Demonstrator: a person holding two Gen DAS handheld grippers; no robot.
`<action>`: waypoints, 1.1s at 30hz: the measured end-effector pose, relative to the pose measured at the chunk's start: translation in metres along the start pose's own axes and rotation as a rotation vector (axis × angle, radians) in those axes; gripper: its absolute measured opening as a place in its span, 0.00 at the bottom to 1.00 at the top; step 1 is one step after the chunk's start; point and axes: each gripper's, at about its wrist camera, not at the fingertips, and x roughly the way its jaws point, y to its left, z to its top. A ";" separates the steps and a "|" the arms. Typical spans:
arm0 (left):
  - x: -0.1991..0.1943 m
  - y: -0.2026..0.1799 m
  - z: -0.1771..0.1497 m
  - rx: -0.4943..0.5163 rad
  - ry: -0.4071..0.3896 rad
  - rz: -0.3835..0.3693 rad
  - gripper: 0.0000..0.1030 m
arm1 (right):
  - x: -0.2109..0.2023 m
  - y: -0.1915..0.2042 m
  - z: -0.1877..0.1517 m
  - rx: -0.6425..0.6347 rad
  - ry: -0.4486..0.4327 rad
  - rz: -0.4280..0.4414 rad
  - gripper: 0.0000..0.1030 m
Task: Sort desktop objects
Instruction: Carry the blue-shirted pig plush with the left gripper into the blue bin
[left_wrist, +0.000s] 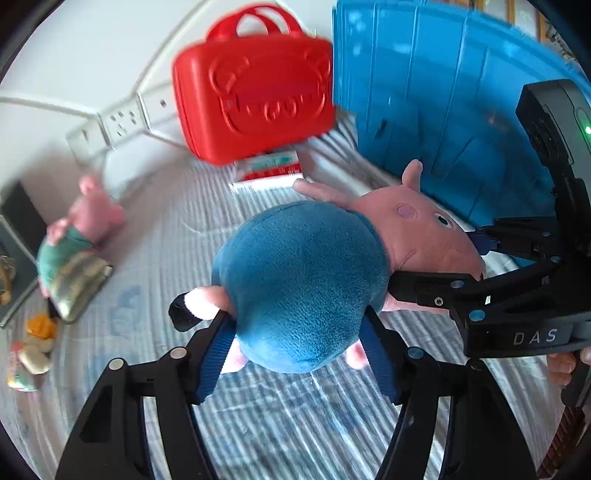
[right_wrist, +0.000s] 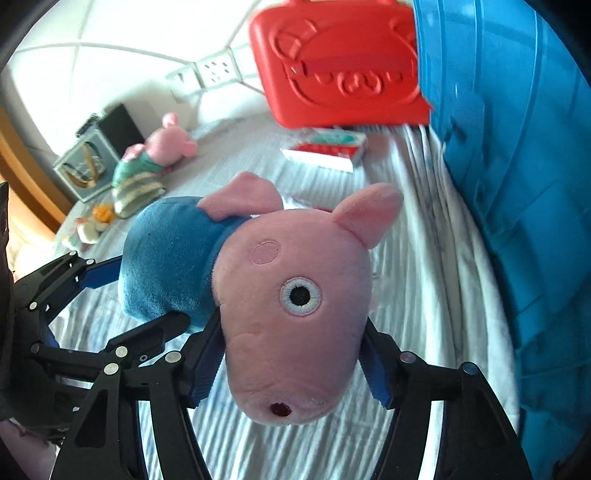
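Two tools grip one pig plush (left_wrist: 303, 280): left tool (left_wrist: 299, 354) clamps blue body, right tool (right_wrist: 291, 369) clamps pink head. Plush hangs above striped cloth (left_wrist: 184, 229), long axis spanning tool to tool. Blue bin (left_wrist: 443, 92) near, at far right edge, right tool nearer.

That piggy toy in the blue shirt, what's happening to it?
A person is holding two tongs, and both are squeezing the plush pig at once. The left tongs pinch its blue belly, and the right tongs pinch its pink head. The pig hangs just above the striped cloth. Behind it stand a red toy case and a big blue bin. Another small pig toy lies farther off.
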 end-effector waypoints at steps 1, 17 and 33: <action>-0.011 0.000 0.001 -0.003 -0.018 0.006 0.64 | -0.012 0.005 0.001 -0.010 -0.022 0.004 0.63; -0.212 -0.053 0.011 0.092 -0.372 0.060 0.64 | -0.219 0.061 -0.020 -0.087 -0.362 -0.085 0.63; -0.273 -0.183 0.091 0.205 -0.596 -0.027 0.65 | -0.369 -0.048 -0.027 -0.062 -0.575 -0.230 0.63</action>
